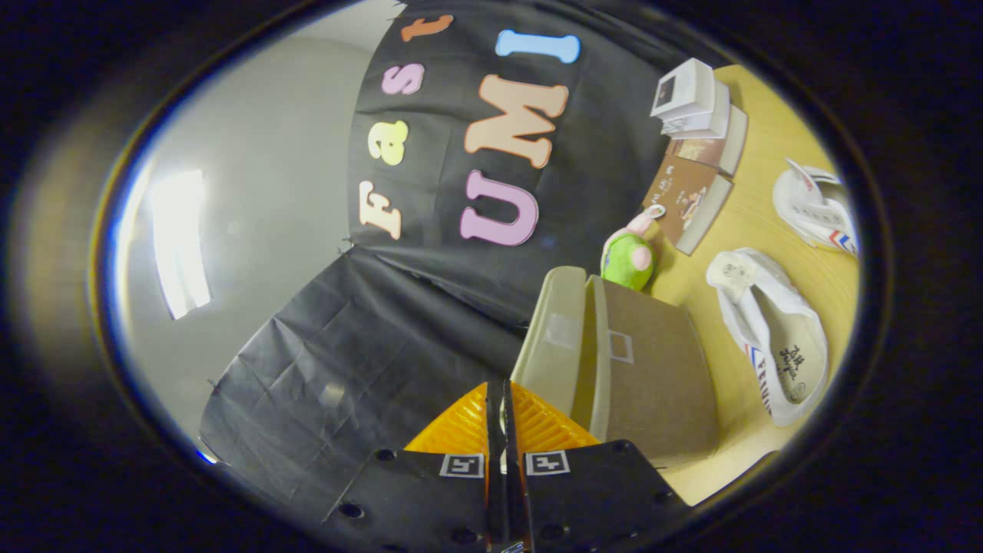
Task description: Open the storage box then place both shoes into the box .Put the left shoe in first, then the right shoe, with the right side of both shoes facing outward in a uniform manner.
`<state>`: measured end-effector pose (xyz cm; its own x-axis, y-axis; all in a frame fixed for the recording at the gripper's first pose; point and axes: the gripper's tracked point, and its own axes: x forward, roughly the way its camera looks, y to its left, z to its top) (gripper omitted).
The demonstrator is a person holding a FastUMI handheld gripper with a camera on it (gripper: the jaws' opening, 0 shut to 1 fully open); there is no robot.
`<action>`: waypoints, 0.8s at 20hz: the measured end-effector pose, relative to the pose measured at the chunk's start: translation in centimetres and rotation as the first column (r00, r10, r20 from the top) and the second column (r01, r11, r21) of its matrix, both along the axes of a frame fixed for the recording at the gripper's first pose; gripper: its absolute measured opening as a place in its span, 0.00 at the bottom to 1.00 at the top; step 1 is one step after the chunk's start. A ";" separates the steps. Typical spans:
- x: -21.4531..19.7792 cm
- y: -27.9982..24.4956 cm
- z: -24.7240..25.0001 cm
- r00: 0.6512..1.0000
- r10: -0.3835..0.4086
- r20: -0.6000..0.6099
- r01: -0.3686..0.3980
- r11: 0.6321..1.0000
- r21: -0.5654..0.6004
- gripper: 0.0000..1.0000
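1. Looking forward along the gripper (pixel 503 415), the view is rolled on its side, so the wooden table (pixel 768 130) rises to one side of the fingers.
2. Its two fingers are pressed together with almost no gap, and nothing can be seen held between them.
3. Just ahead of the tips stands the storage box (pixel 653 369) — brown-sided, with a pale translucent lid (pixel 553 338) that looks swung partly away from the body, likely so the shoes can go in.
4. Two white sneakers lie on the table beyond the box: the nearer shoe (pixel 772 338) just beside it, opening showing, and the farther shoe (pixel 818 207) well apart.
5. A green and pink plush toy (pixel 630 257) sits behind the box, near two stacked books (pixel 695 196) and small white boxes (pixel 687 96).
6. Neither shoe is in the box yet — loading appears still to come.
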<state>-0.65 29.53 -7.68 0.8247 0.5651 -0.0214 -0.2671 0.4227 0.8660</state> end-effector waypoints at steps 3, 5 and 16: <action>-0.7 4.8 0.7 0.995 0.091 0.044 -0.087 0.993 -0.085 0.06; -1.5 7.6 0.6 0.985 0.159 0.061 -0.150 0.979 -0.136 0.06; 1.1 -0.4 -3.4 0.996 -0.018 -0.087 0.011 0.997 -0.080 0.14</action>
<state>0.43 29.11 -11.07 0.8256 0.5471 -0.1381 -0.1855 0.4943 0.8493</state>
